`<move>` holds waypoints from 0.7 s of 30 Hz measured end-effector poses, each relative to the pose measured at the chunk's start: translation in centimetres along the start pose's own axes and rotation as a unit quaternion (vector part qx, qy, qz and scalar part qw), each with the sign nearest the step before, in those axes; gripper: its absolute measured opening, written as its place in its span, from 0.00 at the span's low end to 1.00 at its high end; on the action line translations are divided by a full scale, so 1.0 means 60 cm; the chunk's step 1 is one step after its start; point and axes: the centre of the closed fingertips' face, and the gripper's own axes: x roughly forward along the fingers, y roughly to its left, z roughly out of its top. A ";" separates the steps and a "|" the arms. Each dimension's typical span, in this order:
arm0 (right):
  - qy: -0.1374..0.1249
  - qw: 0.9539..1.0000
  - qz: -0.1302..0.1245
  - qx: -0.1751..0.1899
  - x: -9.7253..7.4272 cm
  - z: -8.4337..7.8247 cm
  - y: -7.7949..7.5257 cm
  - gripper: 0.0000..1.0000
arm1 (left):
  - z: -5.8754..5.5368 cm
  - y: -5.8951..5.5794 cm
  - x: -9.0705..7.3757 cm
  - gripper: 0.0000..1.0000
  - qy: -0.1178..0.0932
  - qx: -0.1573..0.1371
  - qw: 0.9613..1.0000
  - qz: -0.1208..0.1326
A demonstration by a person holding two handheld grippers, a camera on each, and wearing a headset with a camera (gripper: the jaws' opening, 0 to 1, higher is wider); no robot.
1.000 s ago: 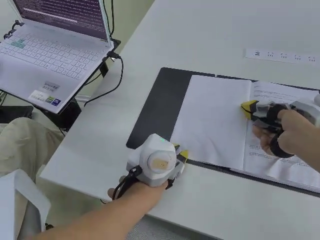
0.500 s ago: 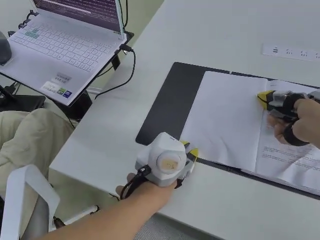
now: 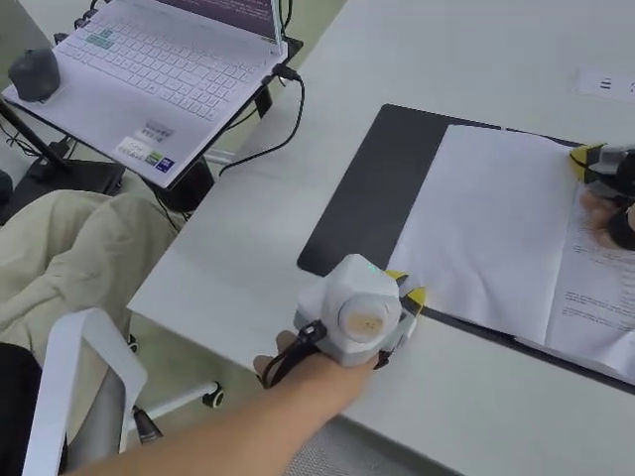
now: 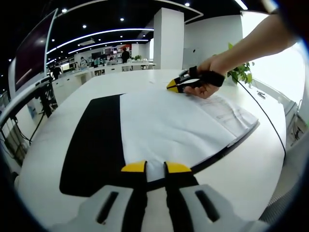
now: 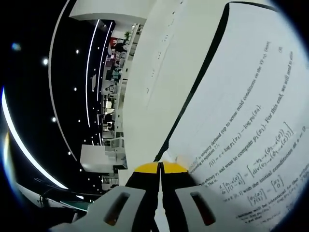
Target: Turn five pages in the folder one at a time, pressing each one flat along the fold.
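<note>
Looking down in the head view, I see the folder (image 3: 367, 188) open on the table (image 3: 248, 258): black cover at 9 o'clock, a blank page (image 3: 486, 218) in the middle, a printed page (image 3: 600, 288) at 3. The fold (image 3: 563, 248) between the pages runs roughly 12 to 6. The right gripper (image 3: 587, 157) sits at its 12 o'clock end, so it is the nearer tool, and I judge a press would run toward 6 over open paper. The left gripper (image 3: 409, 295) rests at the blank page's near edge, well apart from the fold. The laptop (image 3: 179, 59) is well clear at 10. In the left gripper view the jaws stand nearly together with a narrow slit between them, and the right gripper lies across the sheet at 12. In the right gripper view the jaws are pressed together, tips on the printed page just beside the folder's far edge. Whether they nip paper I cannot tell.
</note>
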 end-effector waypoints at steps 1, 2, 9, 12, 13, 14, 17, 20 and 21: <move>-0.004 1.000 0.001 0.008 0.003 0.003 0.001 0.00 | 0.000 0.000 0.000 0.12 0.000 0.000 1.000 0.000; -0.006 1.000 0.002 0.010 0.005 0.005 0.002 0.00 | 0.000 0.000 0.000 0.12 0.000 0.000 1.000 0.000; -0.010 1.000 0.007 0.014 0.004 0.009 0.004 0.00 | 0.001 -0.001 -0.001 0.12 -0.004 -0.003 1.000 0.000; -0.006 1.000 0.009 0.012 0.000 0.008 0.001 0.00 | 0.000 -0.001 0.000 0.12 -0.004 -0.003 1.000 0.000; -0.004 1.000 0.009 0.013 -0.002 0.007 0.000 0.00 | 0.000 0.000 0.000 0.12 -0.004 -0.003 1.000 0.000; -0.003 1.000 0.009 0.012 -0.005 0.005 -0.001 0.00 | 0.000 0.000 0.000 0.12 -0.004 -0.003 1.000 0.000; 0.005 1.000 0.006 0.010 -0.014 -0.002 -0.004 0.00 | 0.000 -0.001 0.000 0.12 -0.003 -0.003 1.000 0.000; 0.015 1.000 0.005 0.009 -0.021 -0.008 -0.008 0.00 | 0.001 -0.001 -0.001 0.12 -0.002 -0.002 1.000 0.000; 0.021 1.000 0.005 0.009 -0.025 -0.013 -0.010 0.00 | 0.001 -0.001 -0.001 0.12 -0.002 -0.002 1.000 0.000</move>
